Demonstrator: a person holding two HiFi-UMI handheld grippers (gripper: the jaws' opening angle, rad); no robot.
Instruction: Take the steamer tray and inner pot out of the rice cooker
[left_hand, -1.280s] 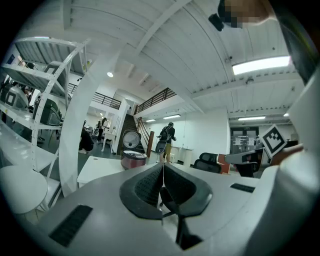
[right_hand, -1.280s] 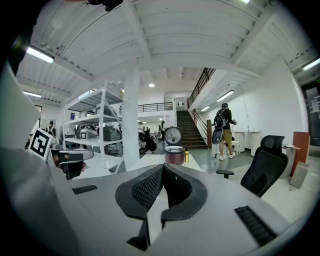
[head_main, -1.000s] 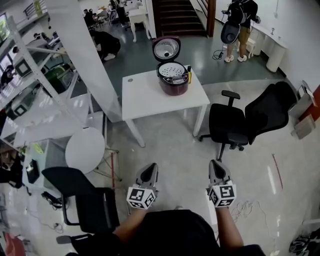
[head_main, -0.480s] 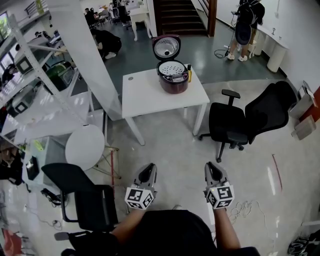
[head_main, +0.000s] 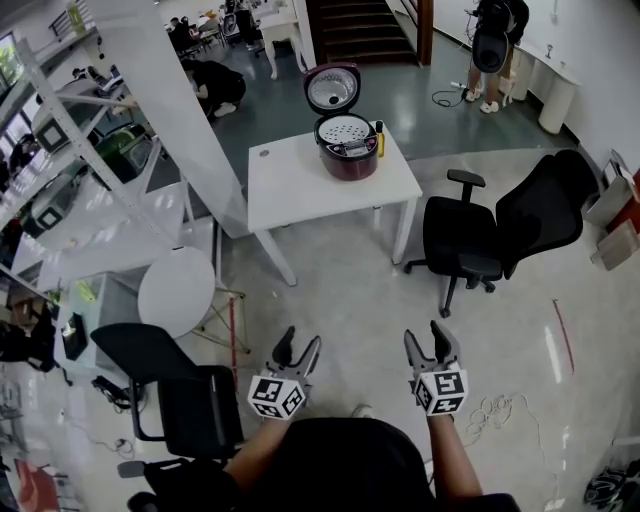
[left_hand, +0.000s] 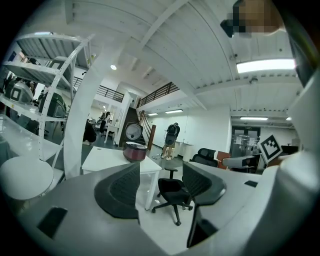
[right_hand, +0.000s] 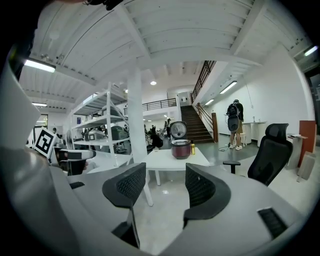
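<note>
Head view: one rice cooker (head_main: 347, 140) stands lid-up on the white tabletop (head_main: 300, 185), well apart from both claws. Its steamer tray (head_main: 345, 128) shows as a perforated disc, and the inner pot beneath is hidden. The left claw (head_main: 301, 341) and right claw (head_main: 428, 336) hang over the floor.

Left gripper view: the jaws have just been opening; released, nothing between them.

Right gripper view: likewise just opened, released and empty; the cooker looks small and distant.

Open floor (head_main: 340, 300) before the table (head_main: 300, 185), office chair (head_main: 470, 235) alongside
</note>
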